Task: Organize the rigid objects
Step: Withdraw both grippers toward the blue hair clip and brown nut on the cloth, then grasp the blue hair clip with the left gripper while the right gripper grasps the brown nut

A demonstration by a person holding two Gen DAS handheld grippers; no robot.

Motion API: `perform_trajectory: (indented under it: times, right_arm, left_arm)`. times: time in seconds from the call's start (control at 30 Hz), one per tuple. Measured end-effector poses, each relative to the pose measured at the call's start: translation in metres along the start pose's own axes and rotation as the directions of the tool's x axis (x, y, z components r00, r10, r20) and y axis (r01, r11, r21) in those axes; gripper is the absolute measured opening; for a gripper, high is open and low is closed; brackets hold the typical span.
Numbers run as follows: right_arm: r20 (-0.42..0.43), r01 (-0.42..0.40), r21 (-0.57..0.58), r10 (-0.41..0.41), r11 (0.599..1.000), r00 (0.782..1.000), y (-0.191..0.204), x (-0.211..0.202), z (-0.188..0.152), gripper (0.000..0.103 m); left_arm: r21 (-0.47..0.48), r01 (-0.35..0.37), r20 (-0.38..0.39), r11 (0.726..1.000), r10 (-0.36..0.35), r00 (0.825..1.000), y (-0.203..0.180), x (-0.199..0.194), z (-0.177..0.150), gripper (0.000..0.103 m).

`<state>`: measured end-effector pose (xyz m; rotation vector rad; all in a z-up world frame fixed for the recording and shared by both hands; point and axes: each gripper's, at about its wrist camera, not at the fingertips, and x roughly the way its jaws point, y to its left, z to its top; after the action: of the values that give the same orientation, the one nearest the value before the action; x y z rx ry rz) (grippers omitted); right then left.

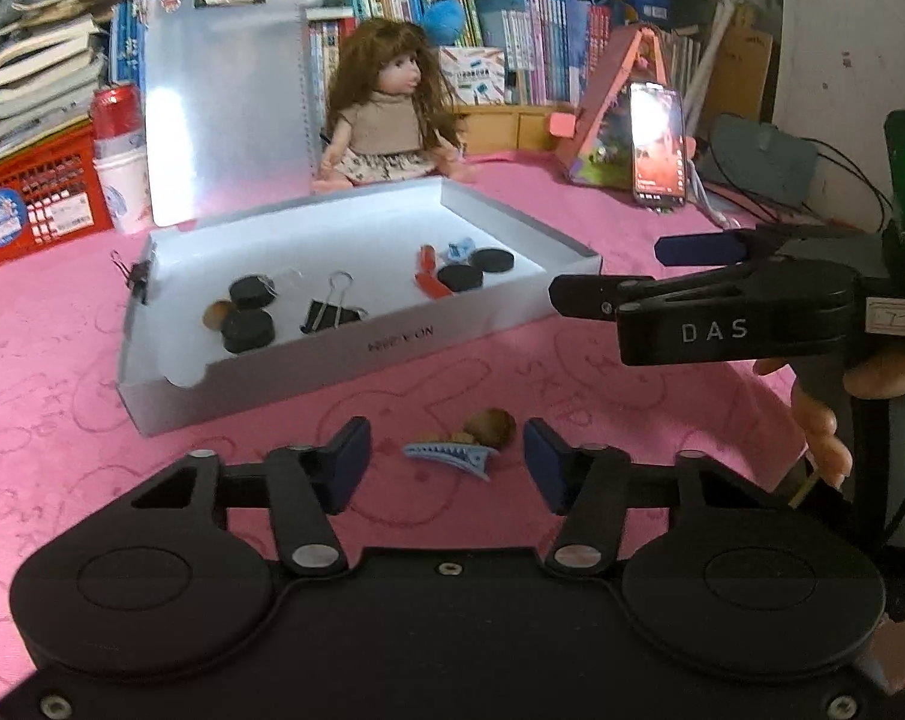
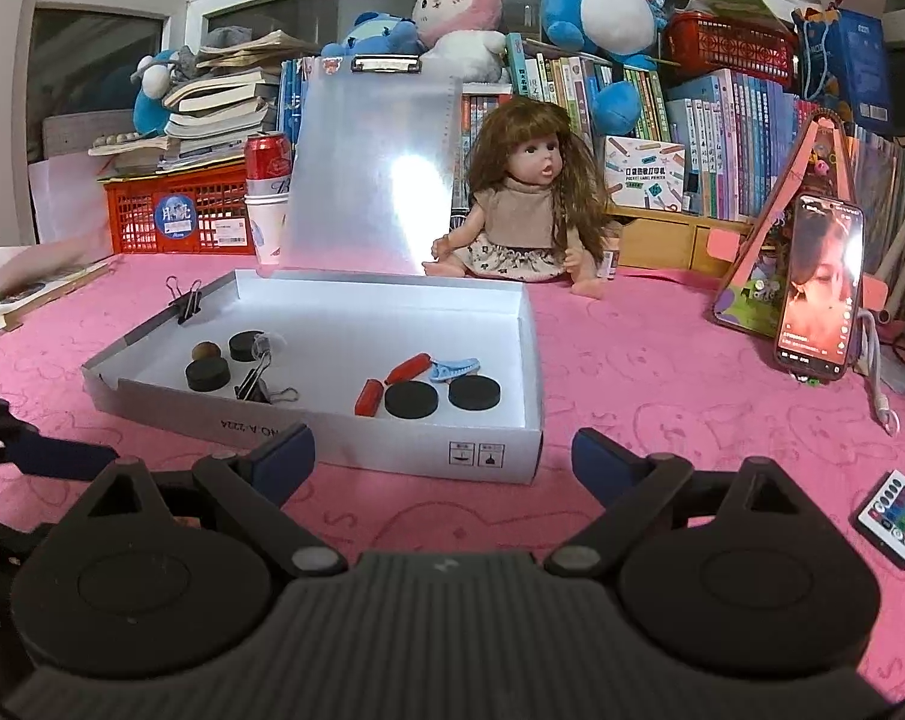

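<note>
Here's the left gripper (image 1: 446, 459) low over the pink tabletop (image 1: 632, 372), jaws spread wide and holding nothing, and right between its fingertips, just ahead of them, lies a light blue hair clip (image 1: 449, 456) with a brown nut-like piece (image 1: 493, 427) touching its far side. The clip's long axis runs across the gripper's opening, left to right, so the fingers would close on its ends rather than its flanks; my read is that a turn of the wrist, or a close along its length, is what the pick calls for. The left gripper is clearly the nearer one. The right gripper (image 2: 443, 459) hangs to the right and above, also wide open and empty, facing the white cardboard box (image 2: 428, 450). That open box sits just beyond the clip, its near wall between the loose pieces and the sorted ones, so anything lifted must clear that wall. Inside are black discs (image 2: 410, 401), red pieces (image 2: 409, 367), another blue clip (image 2: 454, 368), a binder clip (image 1: 330, 317) and a brown nut (image 2: 205, 351); one binder clip (image 2: 185, 303) grips the box's left wall. Behind stand a doll (image 2: 527, 210), a clipboard (image 2: 371, 168) and a lit phone (image 2: 821, 291).
</note>
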<state>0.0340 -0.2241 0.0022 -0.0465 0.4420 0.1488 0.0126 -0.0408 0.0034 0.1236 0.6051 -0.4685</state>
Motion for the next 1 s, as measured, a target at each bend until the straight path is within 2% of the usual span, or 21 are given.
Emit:
perform_trajectory:
  times: [0.1, 0.17, 0.2, 0.23, 0.43, 0.7, 0.8, 0.9, 0.97, 1.0]
  right_arm:
    - [-0.006, -0.004, -0.003, 0.004, 1.000, 1.000, 0.002, 0.000, -0.003, 0.097]
    - [-0.009, -0.009, -0.002, 0.009, 1.000, 1.000, 0.003, -0.001, -0.005, 0.097]
    - [-0.011, -0.013, -0.001, 0.013, 1.000, 1.000, 0.003, -0.001, -0.005, 0.097]
    - [-0.013, -0.017, 0.000, 0.017, 1.000, 1.000, 0.003, -0.002, -0.006, 0.097]
    - [-0.049, -0.082, 0.019, 0.083, 0.996, 0.995, 0.008, -0.005, -0.014, 0.094]
    - [-0.088, -0.188, -0.019, 0.186, 0.982, 0.979, 0.031, -0.006, -0.025, 0.086]
    - [-0.100, -0.235, -0.047, 0.230, 0.971, 0.968, 0.041, -0.007, -0.028, 0.079]
    - [-0.123, -0.262, -0.083, 0.251, 0.961, 0.960, 0.052, -0.004, -0.031, 0.067]
    - [-0.120, -0.258, -0.100, 0.246, 0.961, 0.962, 0.057, -0.003, -0.032, 0.058]
    - [-0.119, -0.252, -0.108, 0.239, 0.962, 0.964, 0.058, -0.003, -0.032, 0.057]
  left_arm:
    - [0.000, -0.007, -0.014, 1.000, 0.007, 1.000, 0.001, 0.009, -0.002, 0.043]
    - [-0.013, -0.005, -0.025, 1.000, 0.005, 1.000, 0.003, 0.013, -0.003, 0.033]
    - [-0.028, -0.002, -0.036, 1.000, 0.001, 0.999, 0.005, 0.015, -0.003, 0.024]
    - [-0.041, -0.001, -0.041, 0.999, 0.000, 0.999, 0.007, 0.016, -0.003, 0.021]
    - [-0.051, -0.072, -0.013, 0.996, 0.071, 0.997, 0.016, 0.011, 0.000, 0.020]
    - [-0.073, -0.133, -0.020, 0.988, 0.132, 0.991, 0.028, 0.008, 0.001, 0.021]
    - [-0.080, -0.154, -0.021, 0.985, 0.153, 0.988, 0.032, 0.006, 0.001, 0.021]
    - [-0.088, -0.161, -0.024, 0.983, 0.159, 0.987, 0.034, 0.005, 0.000, 0.021]
    - [-0.088, -0.158, -0.022, 0.983, 0.157, 0.987, 0.034, 0.004, 0.001, 0.021]
    - [-0.087, -0.157, -0.019, 0.984, 0.156, 0.988, 0.033, 0.003, 0.001, 0.021]
